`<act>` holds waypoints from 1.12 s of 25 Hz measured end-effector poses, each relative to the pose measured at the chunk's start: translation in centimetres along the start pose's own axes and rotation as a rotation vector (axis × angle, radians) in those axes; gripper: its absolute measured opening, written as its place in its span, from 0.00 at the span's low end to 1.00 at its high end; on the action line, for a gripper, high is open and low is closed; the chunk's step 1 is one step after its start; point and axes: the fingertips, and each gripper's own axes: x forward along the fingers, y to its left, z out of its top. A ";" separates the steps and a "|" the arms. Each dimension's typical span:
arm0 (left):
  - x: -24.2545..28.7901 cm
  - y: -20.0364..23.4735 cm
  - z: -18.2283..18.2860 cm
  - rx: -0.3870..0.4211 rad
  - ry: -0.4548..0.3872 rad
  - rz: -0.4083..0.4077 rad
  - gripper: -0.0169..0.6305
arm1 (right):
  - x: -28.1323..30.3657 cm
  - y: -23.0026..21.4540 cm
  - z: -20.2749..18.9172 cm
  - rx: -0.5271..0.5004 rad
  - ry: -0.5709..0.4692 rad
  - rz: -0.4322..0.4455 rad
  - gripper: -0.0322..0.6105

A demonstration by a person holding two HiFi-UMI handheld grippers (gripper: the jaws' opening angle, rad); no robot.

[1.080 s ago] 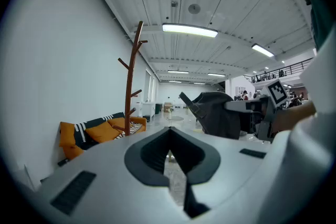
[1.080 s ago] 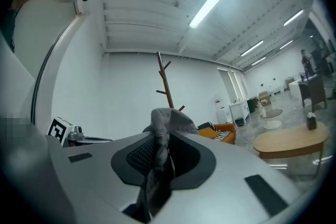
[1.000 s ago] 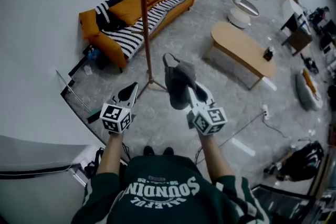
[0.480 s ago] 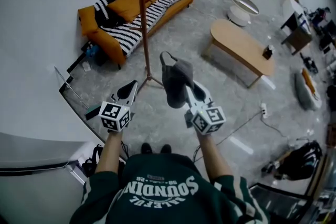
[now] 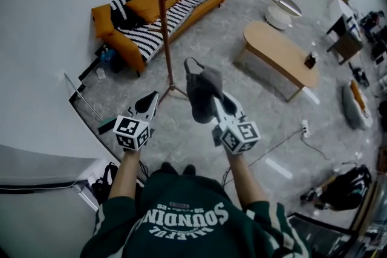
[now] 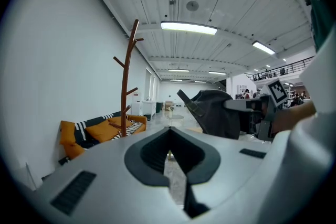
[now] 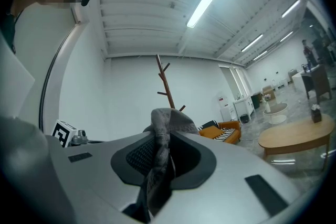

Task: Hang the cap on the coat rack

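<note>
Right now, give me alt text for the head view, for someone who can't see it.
Seen from above, the right gripper holds a dark grey cap in its jaws, in front of a wooden coat rack; the left gripper beside it is empty. An orange sofa and an oval wooden table stand beyond.

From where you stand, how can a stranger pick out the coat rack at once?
Find the orange sofa by the white wall. In front of it stands the coat rack: a thin brown wooden pole with short pegs, the only tall upright thing nearby.
</note>
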 end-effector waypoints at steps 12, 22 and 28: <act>0.3 0.4 -0.9 -0.030 0.012 0.035 0.02 | 1.8 -0.3 -0.1 0.037 0.003 0.057 0.13; 5.4 5.5 -0.1 -0.049 0.001 0.032 0.02 | 8.6 -2.5 0.3 0.024 0.013 0.074 0.13; 9.6 10.3 1.3 -0.056 -0.008 0.014 0.02 | 13.9 -3.9 0.8 0.052 0.008 0.078 0.13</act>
